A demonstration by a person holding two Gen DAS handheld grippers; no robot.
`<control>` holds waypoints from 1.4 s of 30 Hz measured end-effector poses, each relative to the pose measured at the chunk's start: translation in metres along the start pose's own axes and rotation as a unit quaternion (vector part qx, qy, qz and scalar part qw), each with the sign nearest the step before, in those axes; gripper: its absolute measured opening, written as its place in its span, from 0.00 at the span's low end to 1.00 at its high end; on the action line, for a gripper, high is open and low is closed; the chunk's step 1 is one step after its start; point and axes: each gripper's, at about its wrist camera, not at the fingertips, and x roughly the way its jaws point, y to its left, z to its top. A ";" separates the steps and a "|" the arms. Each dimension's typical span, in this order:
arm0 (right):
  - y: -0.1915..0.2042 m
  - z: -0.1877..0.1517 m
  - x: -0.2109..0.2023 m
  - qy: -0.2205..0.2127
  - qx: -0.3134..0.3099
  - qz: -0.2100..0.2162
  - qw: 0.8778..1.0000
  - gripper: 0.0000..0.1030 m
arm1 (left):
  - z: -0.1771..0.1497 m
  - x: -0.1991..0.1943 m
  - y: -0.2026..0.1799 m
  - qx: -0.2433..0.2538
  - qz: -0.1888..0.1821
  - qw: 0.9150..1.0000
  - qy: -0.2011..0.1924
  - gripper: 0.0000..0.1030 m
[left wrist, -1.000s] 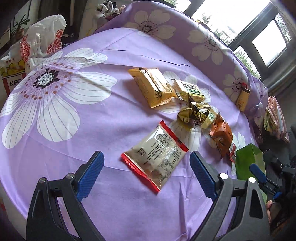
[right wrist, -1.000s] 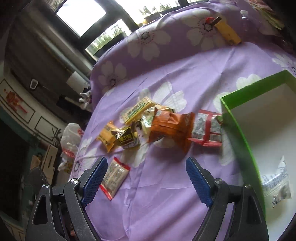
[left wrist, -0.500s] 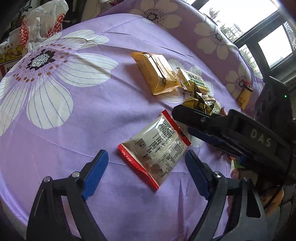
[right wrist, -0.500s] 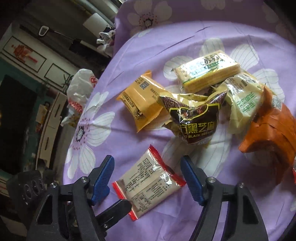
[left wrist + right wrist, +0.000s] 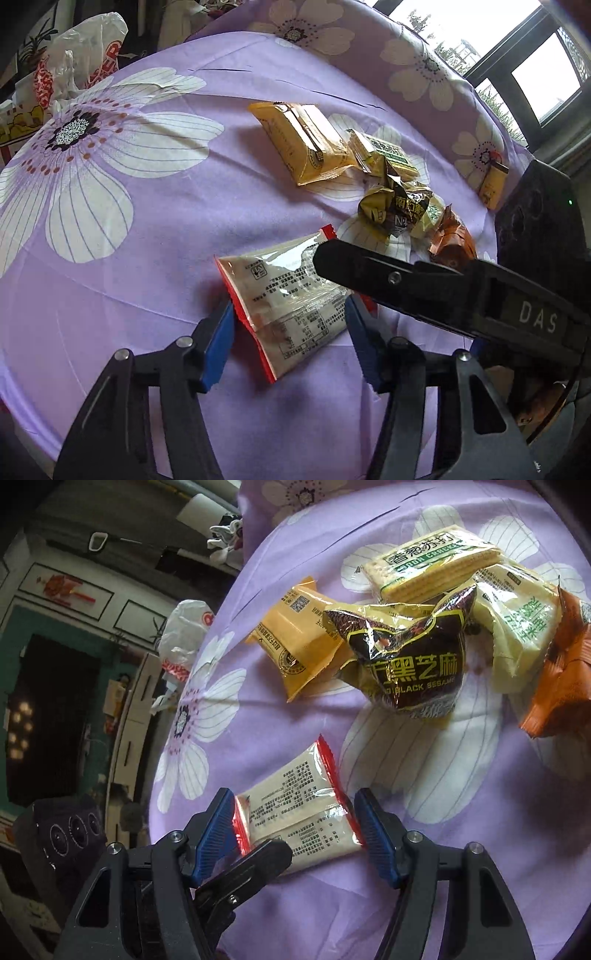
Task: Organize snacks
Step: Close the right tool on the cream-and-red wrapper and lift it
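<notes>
Purple flowered cloth (image 5: 155,229) over a round desk, windows behind, a white and red plastic bag (image 5: 77,59) at the far left edge. Near the front, lying flat on the cloth — a clear packet with red ends (image 5: 284,299), printed side up. Left gripper (image 5: 290,338) straddling it, blue fingers (image 5: 218,338) having just been closing, the left pad touching the red seal, the right pad at the opposite edge; firm pressing not clear. Right gripper (image 5: 297,827) reaching in from the right across the same packet (image 5: 295,812), its fingers (image 5: 216,830) also just narrowed, pads right at the two red ends, grip not confirmed. One black finger of the left gripper lying over the packet's near corner in the right wrist view. Beyond, well apart from the packet — a loose cluster: yellow packet (image 5: 303,144), green-lettered cracker pack (image 5: 432,565), dark black-sesame bag (image 5: 410,657), pale green-print packet (image 5: 517,616), orange wrapper (image 5: 565,672). Small yellow carton (image 5: 493,182) alone near the far right edge.
</notes>
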 end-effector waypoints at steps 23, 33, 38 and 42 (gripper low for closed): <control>0.042 -0.034 -0.046 -0.072 -0.035 -0.031 0.996 0.64 | -0.013 -0.024 -0.041 0.103 -0.091 0.989 -0.047 0.34; 0.032 -0.041 -0.057 -0.087 -0.005 -0.062 0.994 0.64 | -0.012 -0.029 -0.039 0.120 -0.076 0.989 -0.043 0.36; 0.015 -0.036 -0.064 -0.110 0.033 -0.053 0.992 0.64 | 0.004 -0.031 -0.007 0.063 -0.050 0.996 -0.045 0.46; 0.011 -0.024 -0.055 -0.110 0.031 -0.064 0.991 0.64 | 0.012 -0.026 0.010 0.028 -0.057 0.997 -0.032 0.46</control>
